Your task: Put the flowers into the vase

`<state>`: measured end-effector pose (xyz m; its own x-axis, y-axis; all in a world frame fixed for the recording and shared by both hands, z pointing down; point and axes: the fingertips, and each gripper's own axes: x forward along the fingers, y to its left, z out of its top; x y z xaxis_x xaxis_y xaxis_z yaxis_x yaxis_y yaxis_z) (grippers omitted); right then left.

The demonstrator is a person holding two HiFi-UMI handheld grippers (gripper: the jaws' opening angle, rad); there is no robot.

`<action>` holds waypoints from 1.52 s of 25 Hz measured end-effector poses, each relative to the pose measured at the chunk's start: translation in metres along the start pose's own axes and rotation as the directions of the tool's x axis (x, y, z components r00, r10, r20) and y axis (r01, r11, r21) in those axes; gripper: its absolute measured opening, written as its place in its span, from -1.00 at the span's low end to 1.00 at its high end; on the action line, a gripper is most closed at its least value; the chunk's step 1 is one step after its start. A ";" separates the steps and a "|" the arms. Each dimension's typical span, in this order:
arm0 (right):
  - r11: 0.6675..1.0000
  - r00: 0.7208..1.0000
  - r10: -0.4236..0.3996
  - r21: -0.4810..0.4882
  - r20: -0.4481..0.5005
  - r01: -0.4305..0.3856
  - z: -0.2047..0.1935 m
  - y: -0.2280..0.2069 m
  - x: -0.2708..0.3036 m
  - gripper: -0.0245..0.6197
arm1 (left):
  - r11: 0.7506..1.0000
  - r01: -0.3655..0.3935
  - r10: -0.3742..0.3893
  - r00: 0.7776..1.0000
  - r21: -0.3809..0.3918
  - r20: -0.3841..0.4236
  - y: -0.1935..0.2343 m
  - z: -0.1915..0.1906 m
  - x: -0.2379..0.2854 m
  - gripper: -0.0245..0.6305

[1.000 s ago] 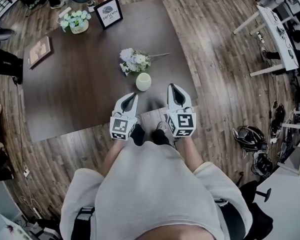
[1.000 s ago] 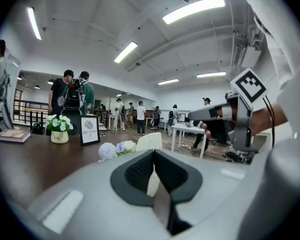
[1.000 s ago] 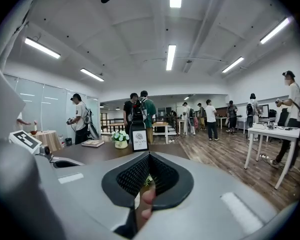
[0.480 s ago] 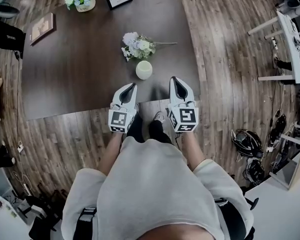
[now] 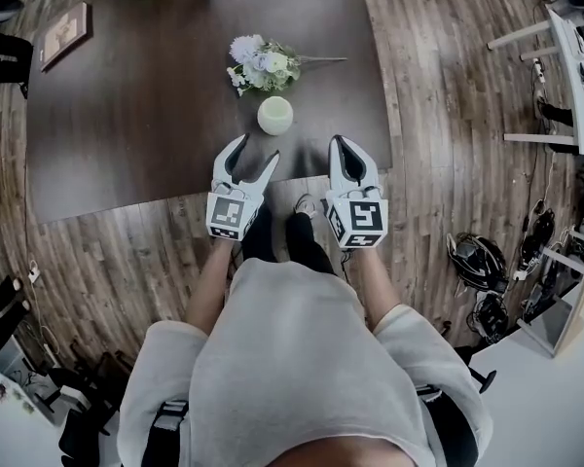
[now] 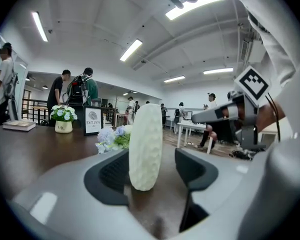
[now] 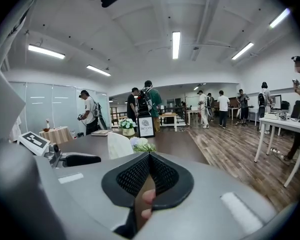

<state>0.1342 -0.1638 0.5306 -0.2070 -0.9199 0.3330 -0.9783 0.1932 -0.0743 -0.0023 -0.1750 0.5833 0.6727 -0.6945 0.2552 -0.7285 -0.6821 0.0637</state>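
Looking down in the head view: dark desk (image 5: 127, 115). The white vase (image 5: 275, 116) stands upright close to the desk's near edge, toward its right corner. The flowers (image 5: 261, 66) lie on their side just behind it, stems pointing at the right edge. Left tongs (image 5: 255, 152) are spread and have just been opening; nothing is pinched, and the tips sit just short of the vase. Right tongs (image 5: 341, 144) are pressed together at the near edge, right of the vase.

Left gripper view: left tongs (image 6: 152, 169) are spread. The vase (image 6: 145, 146) shows in the gap beyond the pads and neither pad touches it. The flowers (image 6: 112, 138) are behind it, with a potted plant (image 6: 63, 118) and framed sign (image 6: 92, 120) at the far edge.

Right gripper view: right tongs (image 7: 149, 174) are closed on nothing. The vase (image 7: 119, 145) and flowers (image 7: 142, 145) are ahead, left of the tips.
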 end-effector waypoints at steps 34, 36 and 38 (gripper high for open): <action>0.947 0.996 -0.012 -0.321 -0.093 -0.019 -0.038 -0.018 0.052 -0.92 | 0.997 0.034 -0.038 0.998 0.072 0.050 0.010 0.005 0.069 0.11; 0.836 0.995 -0.048 -0.548 -0.088 -0.009 -0.041 -0.020 0.064 -0.92 | 0.997 0.035 -0.038 0.998 0.069 0.052 0.010 0.005 0.069 0.11; 0.592 0.994 -0.088 -0.806 -0.064 0.001 -0.047 -0.018 0.075 -0.92 | 0.997 0.037 -0.040 0.998 0.068 0.052 0.011 0.005 0.069 0.11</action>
<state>0.1366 -0.2201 0.6010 -0.1196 -0.9098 0.3974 -0.5825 0.3884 0.7140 0.0372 -0.2314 0.5969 0.7075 -0.6774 0.2017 -0.6927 -0.7212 0.0075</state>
